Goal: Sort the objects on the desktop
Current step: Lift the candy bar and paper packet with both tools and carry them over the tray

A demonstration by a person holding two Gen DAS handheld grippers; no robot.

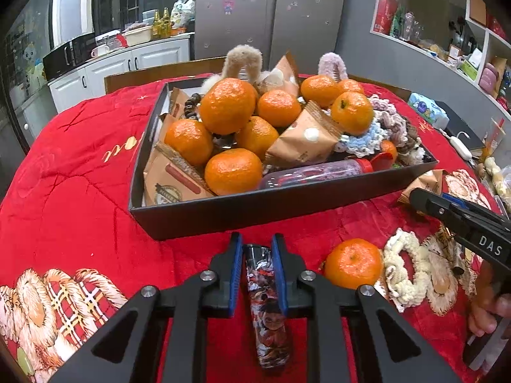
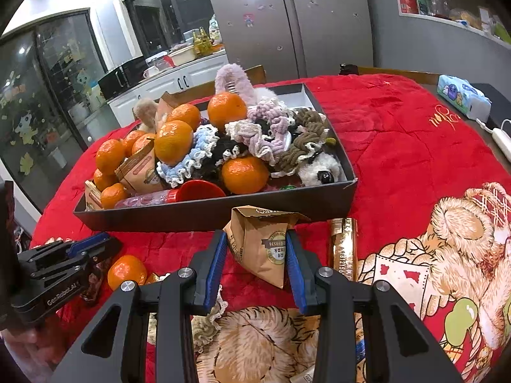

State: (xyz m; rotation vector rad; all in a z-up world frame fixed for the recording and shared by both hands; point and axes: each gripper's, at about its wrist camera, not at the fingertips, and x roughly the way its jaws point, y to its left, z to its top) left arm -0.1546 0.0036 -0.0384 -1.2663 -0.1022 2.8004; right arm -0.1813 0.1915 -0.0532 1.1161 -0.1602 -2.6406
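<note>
A red quilted cloth with gold script and a bear print covers the desk. Behind it stand a steel double-door fridge, white kitchen cabinets with a microwave on the counter, and open wall shelves packed with boxes and jars. A pack of wet wipes lies at the far right edge of the desk.

A shallow dark tray sits just beyond both pairs of fingers, heaped with mandarins, brown paper snack packets, crocheted scrunchies, fluffy hair claws and a bottle with a red cap.

The left gripper has its blue-padded fingers clamped on a slim printed lighter, which runs lengthwise between them, its dark top poking out just past the tips, short of the tray wall. To the right of these fingers a loose mandarin rests on the cloth, touching a cream scrunchie.

The right gripper has its fingers pressed against both sides of a brown paper snack packet, which stands on the cloth between them, its folded top close to the tray's near wall. Just right of these fingers lies a gold lighter, pointing toward the tray. A person's hand shows at the right gripper's handle.
</note>
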